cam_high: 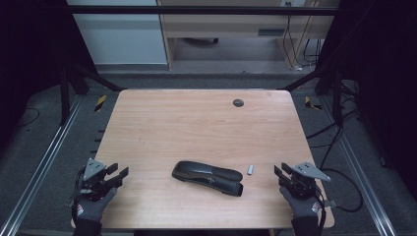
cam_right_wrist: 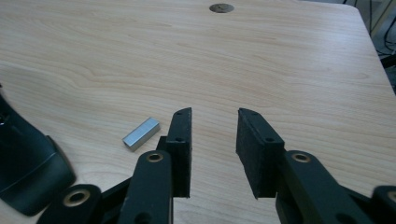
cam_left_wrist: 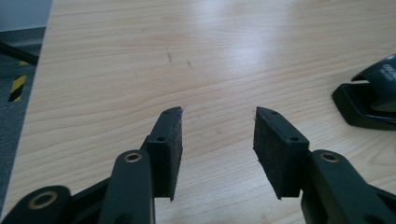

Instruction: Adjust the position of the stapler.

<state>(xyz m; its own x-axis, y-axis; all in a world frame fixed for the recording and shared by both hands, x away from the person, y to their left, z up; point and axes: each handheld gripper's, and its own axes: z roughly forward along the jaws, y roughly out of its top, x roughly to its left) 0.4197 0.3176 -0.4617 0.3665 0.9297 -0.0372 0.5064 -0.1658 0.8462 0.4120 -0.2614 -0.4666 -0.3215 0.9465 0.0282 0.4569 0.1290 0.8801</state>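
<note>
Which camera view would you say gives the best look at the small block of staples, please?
The right gripper view: the staple block lies close and sharp on the table, left of the open right tongs. In the high view it is a tiny pale speck beside the black stapler.

- A round grommet (cam_high: 238, 103) is set near the table's (cam_high: 196, 123) far edge.
- A cabinet (cam_high: 246, 24) is seen beyond, cables (cam_high: 300, 44) beside it.
</note>
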